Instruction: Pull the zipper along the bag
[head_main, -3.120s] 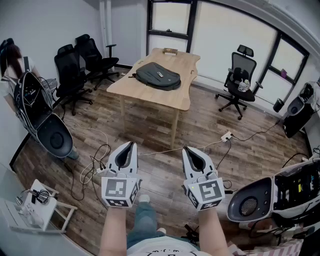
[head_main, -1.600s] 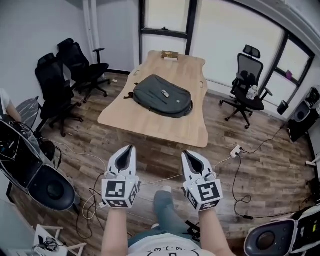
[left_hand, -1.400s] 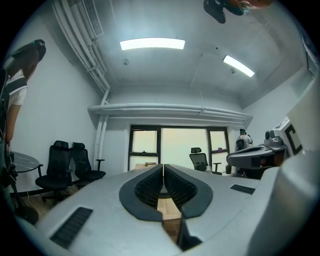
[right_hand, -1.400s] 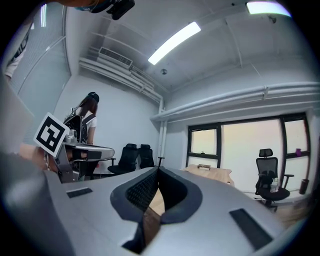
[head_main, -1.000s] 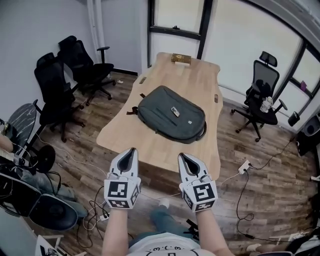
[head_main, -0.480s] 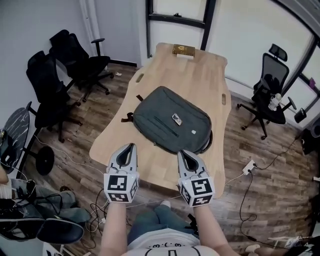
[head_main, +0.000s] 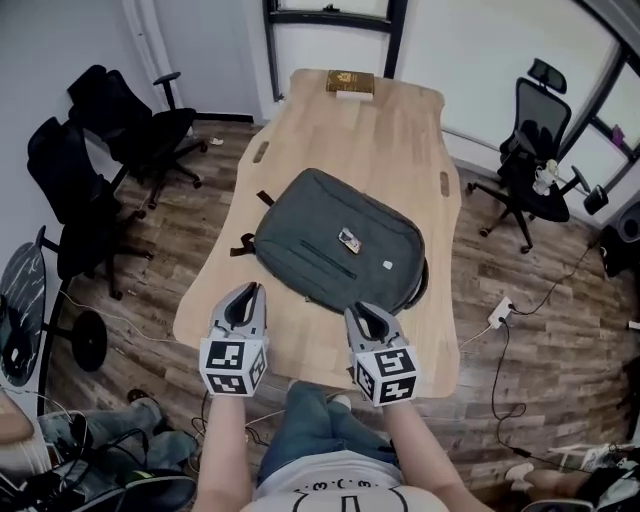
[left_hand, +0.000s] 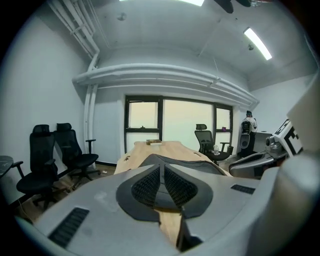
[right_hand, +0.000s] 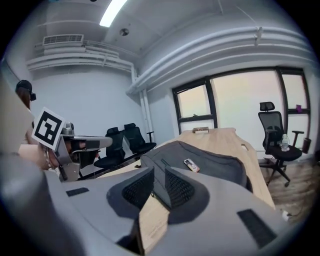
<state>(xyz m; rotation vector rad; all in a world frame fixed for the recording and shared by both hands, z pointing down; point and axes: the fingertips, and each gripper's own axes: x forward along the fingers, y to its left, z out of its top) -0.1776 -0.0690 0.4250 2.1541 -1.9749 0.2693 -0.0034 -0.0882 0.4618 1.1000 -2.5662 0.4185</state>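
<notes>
AT THE TABLE: A person stands at the near edge of a long wooden table (head_main: 390, 130) with a hand-held gripper in each hand. A dark grey bag (head_main: 330, 235) lies flat near the table's middle, just beyond both grippers and untouched. The left gripper (head_main: 248, 296) has its jaws pressed together on nothing. The right gripper (head_main: 366, 318) has its jaws easing apart, with a narrow gap between them and nothing in it. The bag looks soft and limp, and probably light enough to slide or bunch on the smooth wood once the zipper is tugged. One set of jaws would likely need to pin the fabric beside the track while the other pinches the pull tab. That tab is too small to pick out. A dark line (head_main: 325, 262), seemingly a zipper, crosses the bag's front panel.
</notes>
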